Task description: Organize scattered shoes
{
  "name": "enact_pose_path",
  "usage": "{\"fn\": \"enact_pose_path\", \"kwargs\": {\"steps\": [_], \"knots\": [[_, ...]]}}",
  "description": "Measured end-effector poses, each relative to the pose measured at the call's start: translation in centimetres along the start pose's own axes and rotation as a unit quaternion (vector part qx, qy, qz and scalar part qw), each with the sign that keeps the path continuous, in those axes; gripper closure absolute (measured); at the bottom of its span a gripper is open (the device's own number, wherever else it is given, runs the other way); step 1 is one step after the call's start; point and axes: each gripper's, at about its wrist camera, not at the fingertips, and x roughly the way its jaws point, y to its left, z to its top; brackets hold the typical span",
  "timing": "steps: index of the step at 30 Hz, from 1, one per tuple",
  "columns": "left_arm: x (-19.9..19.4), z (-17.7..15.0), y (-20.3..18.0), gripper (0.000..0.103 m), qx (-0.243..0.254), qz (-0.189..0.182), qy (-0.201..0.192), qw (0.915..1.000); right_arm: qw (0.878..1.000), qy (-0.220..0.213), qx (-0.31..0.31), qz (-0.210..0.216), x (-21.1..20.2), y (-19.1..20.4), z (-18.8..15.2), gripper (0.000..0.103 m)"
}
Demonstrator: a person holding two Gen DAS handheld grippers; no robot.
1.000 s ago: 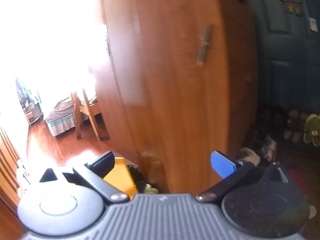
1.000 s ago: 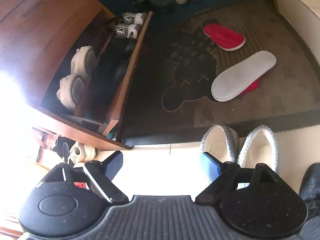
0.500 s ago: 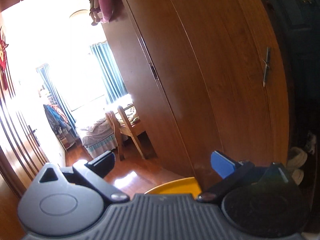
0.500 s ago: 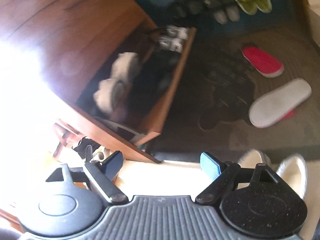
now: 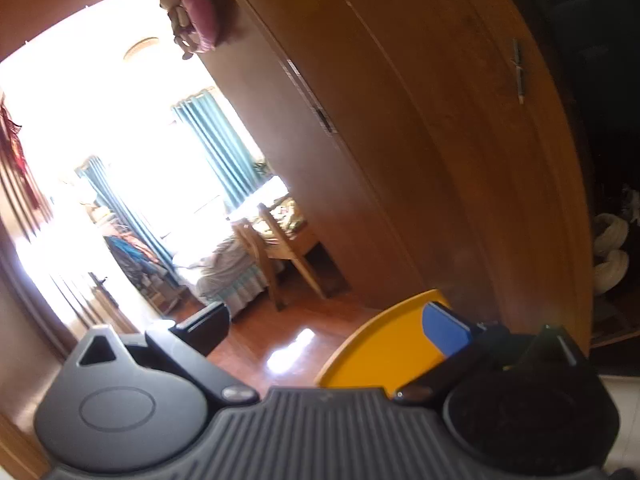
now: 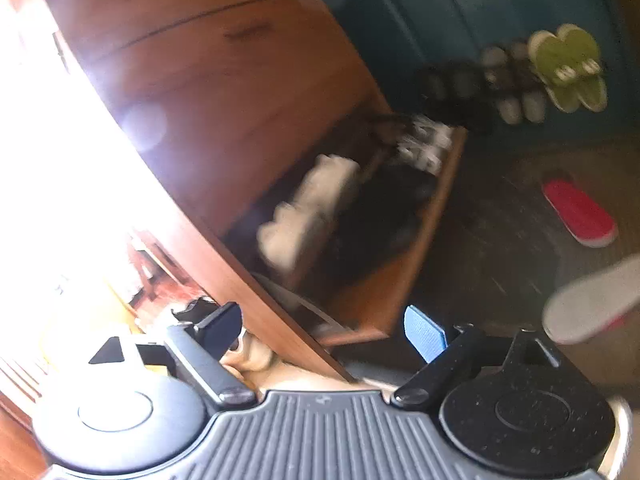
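Your left hand-held gripper (image 5: 326, 322): jaws spread wide, nothing between them. It faces a tall brown wooden wardrobe door (image 5: 440, 152). A yellow curved-edged panel (image 5: 384, 344) sits just behind the blue pad. Open reddish wooden floor (image 5: 260, 340) runs beyond it toward a wooden chair (image 5: 276, 256).

Your right hand-held gripper (image 6: 322, 326): jaws equally wide, holding nothing, over the near corner of the low wooden shoe shelf (image 6: 404, 280).

Shelf contents, blurred:
- cream-white chunky sneakers (image 6: 308, 208) on the left;
- dark shoes (image 6: 384, 216) beside them;
- grey-and-white trainers (image 6: 424, 144) at the far end.

On the dark patterned floor mat (image 6: 492, 240), well apart from the shelf edge:
- red flat slipper (image 6: 578, 212), sole down;
- second slipper, grey-white sole up (image 6: 592, 300), at the right frame edge.

Against the teal door (image 6: 440, 12): green slippers (image 6: 568, 68) and a row of grey sandals (image 6: 508, 96).

Bare mat lies between shelf edge and slippers.
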Motion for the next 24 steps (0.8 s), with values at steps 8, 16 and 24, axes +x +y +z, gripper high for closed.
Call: {"fn": "enact_pose_path", "kwargs": {"steps": [8, 16, 24], "knots": [[-6.5, 2.0, 6.1, 0.0, 0.039, 0.048, -0.018, 0.9979, 0.993, -0.024, -0.104, 0.051, 0.9, 4.8, 4.0, 0.013], [-12.1, 3.8, 8.3, 0.0, 0.108, 0.053, -0.031, 0.9923, 0.982, 0.008, -0.006, 0.191, -0.4, 11.0, 7.2, 0.008], [-10.8, 1.7, -0.1, 0.0, 0.059, -0.068, -0.052, 0.9946, 0.987, 0.01, -0.015, 0.16, -4.9, 9.0, 5.8, 0.003]]}}
